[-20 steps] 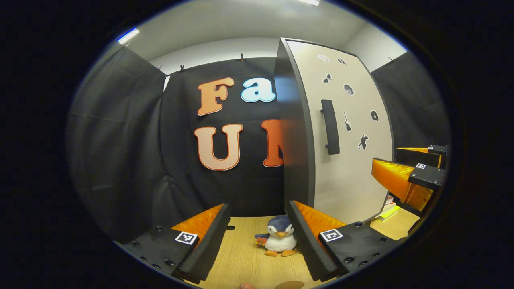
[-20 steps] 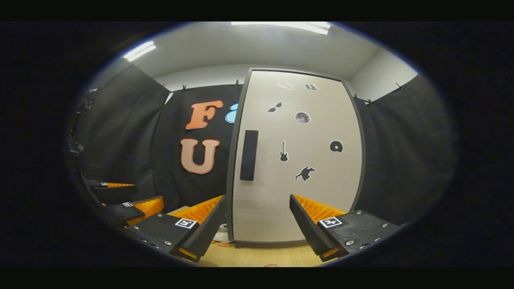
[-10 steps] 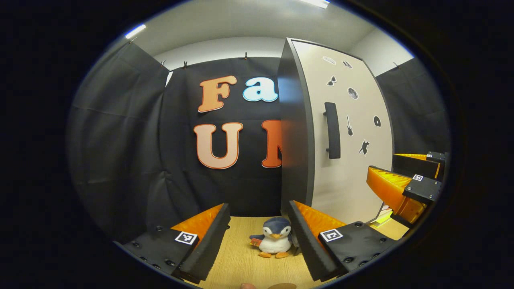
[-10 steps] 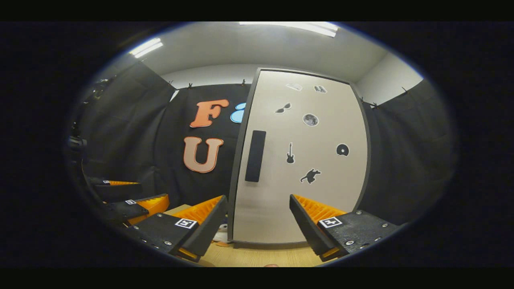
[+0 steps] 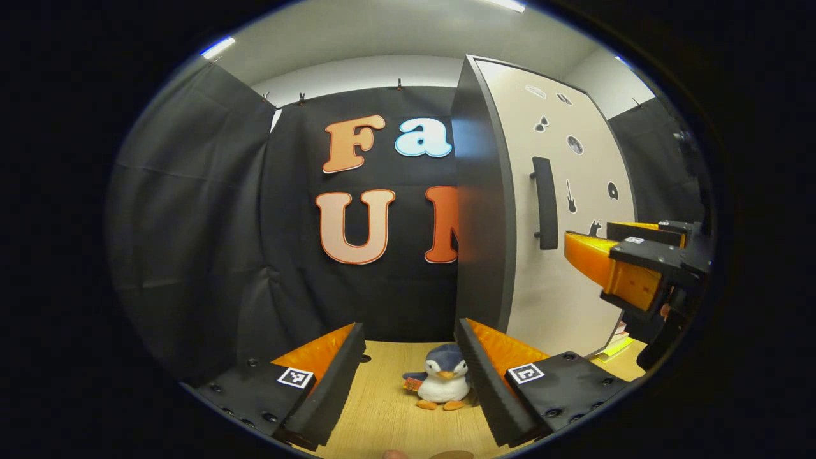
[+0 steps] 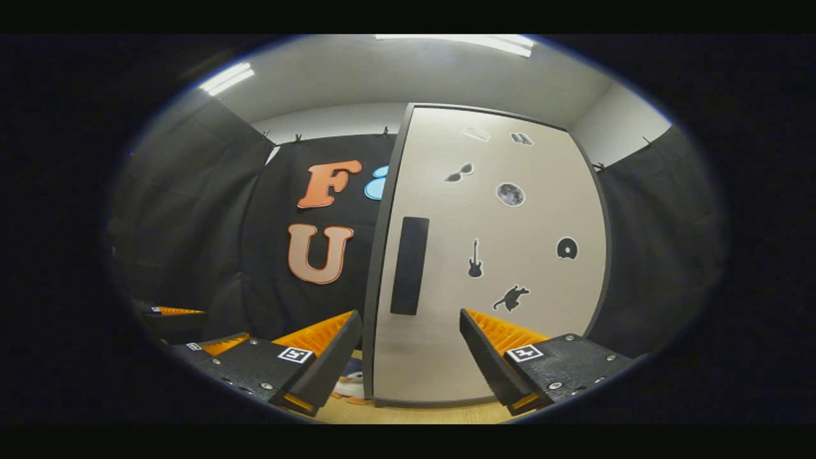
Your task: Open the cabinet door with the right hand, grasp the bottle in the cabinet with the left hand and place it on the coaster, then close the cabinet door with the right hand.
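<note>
Black cloth hangs around the booth, and a pale wooden tabletop (image 5: 389, 408) runs beneath it. On that tabletop stands the cabinet, its light door (image 6: 484, 255) closed and dotted with small dark stickers: a guitar, a cat, a moon, sunglasses. A black vertical handle (image 6: 409, 265) sits near the door's left edge.

The right tongs (image 6: 411, 357) hover in front of the door with jaws spread wide, gripping nothing, the handle just above the gap between them. In the left gripper view these same tongs (image 5: 628, 264) show at the right, apart from the handle (image 5: 545, 203).

The left tongs (image 5: 408, 363) are released too, held low over the tabletop beside the cabinet's dark side. A plush penguin (image 5: 443, 386) sits on the wood between their fingers, farther off. Some books (image 5: 615, 344) lie by the cabinet's foot.
</note>
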Available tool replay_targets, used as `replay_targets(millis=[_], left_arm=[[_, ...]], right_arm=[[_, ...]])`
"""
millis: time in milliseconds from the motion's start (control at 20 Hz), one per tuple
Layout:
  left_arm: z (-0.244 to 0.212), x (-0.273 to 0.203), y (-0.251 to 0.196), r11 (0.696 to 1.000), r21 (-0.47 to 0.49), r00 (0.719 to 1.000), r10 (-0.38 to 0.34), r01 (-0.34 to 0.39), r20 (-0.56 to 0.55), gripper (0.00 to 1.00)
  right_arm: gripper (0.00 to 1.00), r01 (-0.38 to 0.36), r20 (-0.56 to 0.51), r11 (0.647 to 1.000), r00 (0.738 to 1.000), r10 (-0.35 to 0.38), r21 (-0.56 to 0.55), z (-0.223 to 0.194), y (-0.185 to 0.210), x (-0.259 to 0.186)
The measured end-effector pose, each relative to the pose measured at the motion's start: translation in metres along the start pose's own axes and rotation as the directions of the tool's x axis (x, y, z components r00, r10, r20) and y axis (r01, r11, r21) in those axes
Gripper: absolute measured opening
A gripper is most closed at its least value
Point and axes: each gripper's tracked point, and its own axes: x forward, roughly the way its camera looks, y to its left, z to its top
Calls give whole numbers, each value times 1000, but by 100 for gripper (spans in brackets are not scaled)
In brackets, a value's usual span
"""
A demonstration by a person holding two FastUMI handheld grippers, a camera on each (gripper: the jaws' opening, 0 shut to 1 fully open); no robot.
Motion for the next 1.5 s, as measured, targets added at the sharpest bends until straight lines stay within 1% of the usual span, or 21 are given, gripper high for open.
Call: replay_targets(millis=[200,400,500,550,600,650,750,800,850,950,1000,1050,1100,1200,1250,1300,1400,1450,1500], left_arm=[[-1,1,1,1000,9,1000,0,1,-7,95],[0,2,0,1000,2,1000,-2,2,-7,95],[0,2,0,1000,2,1000,-4,4,-12,95],[-1,2,0,1000,1,1000,-6,6,-14,95],[-1,3,1,1000,-1,1000,-8,8,-14,95],[-2,3,1,1000,-4,1000,-10,10,-16,95],[-5,5,6,1000,-13,1000,-20,20,-23,95],[-7,9,12,1000,-16,999,-27,27,-27,95],[-8,11,15,999,-16,999,-35,35,-31,95],[-13,17,17,999,-19,998,-50,50,-43,95],[-16,20,17,998,-26,997,-65,64,-50,95],[-17,23,17,996,-36,995,-79,77,-56,95],[-19,24,17,995,-45,994,-90,87,-57,94],[-21,27,23,995,-46,994,-88,85,-66,94],[-19,29,26,996,-44,995,-78,76,-63,94],[-17,30,30,997,-42,996,-67,64,-60,95],[-14,31,32,998,-37,997,-50,48,-50,94],[-12,31,32,999,-32,998,-41,39,-48,92],[-9,27,31,999,-29,998,-29,28,-47,93]], right_arm=[[93,-3,-35,999,999,4,36,-2,6,37],[87,24,-52,996,998,-20,85,1,5,64],[83,23,-58,995,998,-17,96,2,6,73],[79,23,-61,995,998,-17,95,3,7,77],[72,26,-61,995,998,-20,92,3,9,81],[71,34,-62,996,998,-29,88,3,9,83],[63,63,-69,995,996,-58,75,0,8,85],[52,75,-65,994,995,-70,75,1,6,84],[47,90,-62,993,994,-85,75,0,4,85],[35,95,-68,990,994,-88,108,0,3,85],[34,102,-77,985,993,-92,140,0,3,83],[29,108,-81,982,992,-96,157,0,3,83],[22,112,-81,982,992,-101,151,0,3,82],[20,119,-83,984,991,-109,133,1,3,81],[16,120,-85,984,990,-109,134,1,2,80],[21,118,-83,983,991,-107,139,1,2,78],[21,117,-80,983,991,-107,141,3,0,73],[21,119,-75,984,991,-110,133,3,-2,70],[21,111,-65,986,993,-103,125,4,-3,67]])
